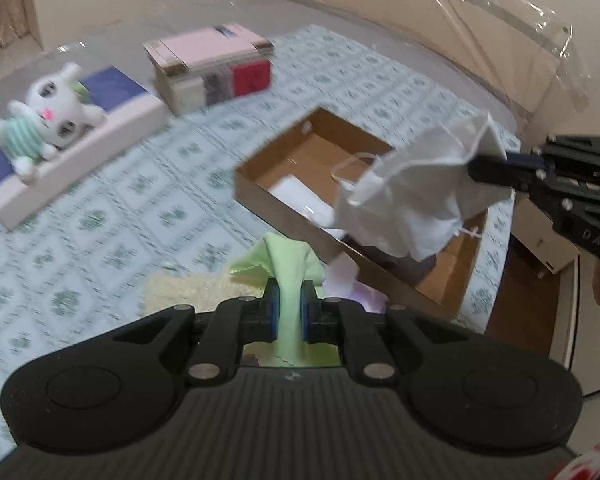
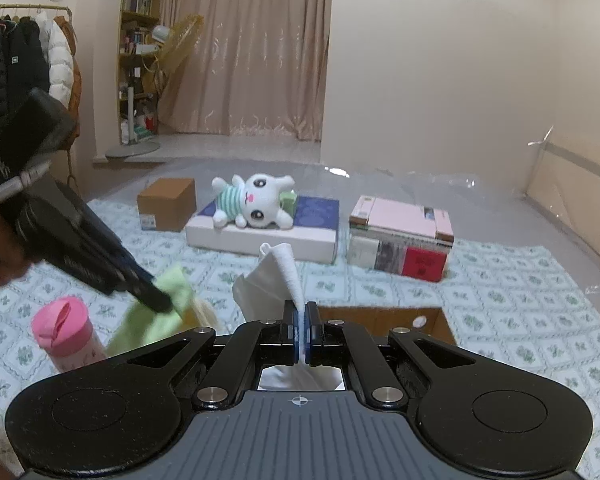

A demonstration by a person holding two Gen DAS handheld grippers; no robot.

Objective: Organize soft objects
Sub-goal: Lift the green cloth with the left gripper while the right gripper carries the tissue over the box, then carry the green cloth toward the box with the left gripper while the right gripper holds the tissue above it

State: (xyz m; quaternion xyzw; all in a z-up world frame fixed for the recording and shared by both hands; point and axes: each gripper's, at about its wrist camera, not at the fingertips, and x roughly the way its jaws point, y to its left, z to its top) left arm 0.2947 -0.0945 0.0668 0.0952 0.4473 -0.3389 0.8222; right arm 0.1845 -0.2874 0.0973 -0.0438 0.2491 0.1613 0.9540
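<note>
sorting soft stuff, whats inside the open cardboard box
The open cardboard box holds something white on its bare floor. The hanging face mask covers the middle, so the rest is hidden.

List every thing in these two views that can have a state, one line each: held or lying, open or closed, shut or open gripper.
left gripper: shut on the green cloth
green cloth: pinched, hanging
right gripper: shut on the white face mask
white face mask: held above the open cardboard box
open cardboard box: open, white item inside
plush bunny: lying on the flat box
pink bottle: upright, lid shut
</note>
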